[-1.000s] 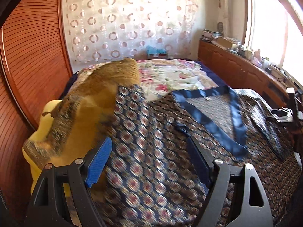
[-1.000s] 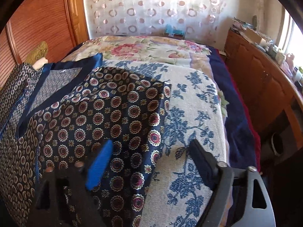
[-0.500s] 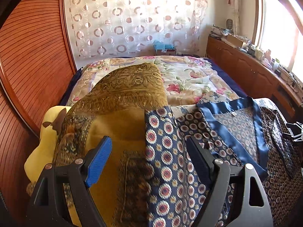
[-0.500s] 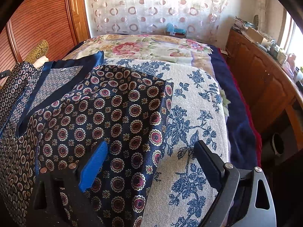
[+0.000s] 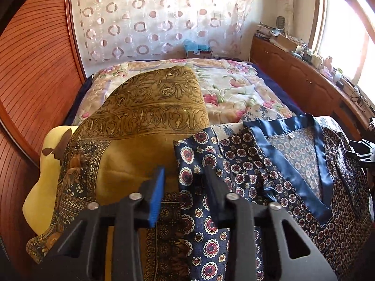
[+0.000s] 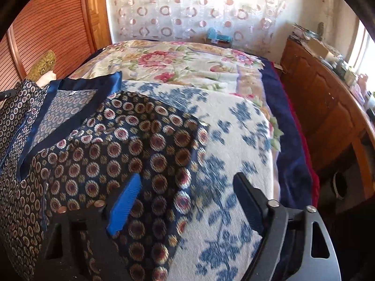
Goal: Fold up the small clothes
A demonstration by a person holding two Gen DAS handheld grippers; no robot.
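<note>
A dark blue top (image 5: pixel 269 175) with round medallion print and a satin V-neck band lies spread on the bed. My left gripper (image 5: pixel 185 187) hovers over the top's left sleeve (image 5: pixel 194 154), its jaws narrowed around the sleeve edge with a gap still showing. In the right wrist view the same top (image 6: pixel 121 154) lies at the left, and my right gripper (image 6: pixel 187 199) is wide open above its right edge, one blue pad (image 6: pixel 124 206) over the cloth.
A mustard patterned cloth (image 5: pixel 145 117) and a yellow pillow (image 5: pixel 44 180) lie left of the top. A blue-flowered white spread (image 6: pixel 234 152) covers the bed under it. Wooden cabinets (image 6: pixel 328 107) run along the right; a wood panel wall (image 5: pixel 30 75) stands left.
My left gripper has shifted left over the sleeve and its jaws have closed much narrower. My right gripper has stayed open and moved slightly.
</note>
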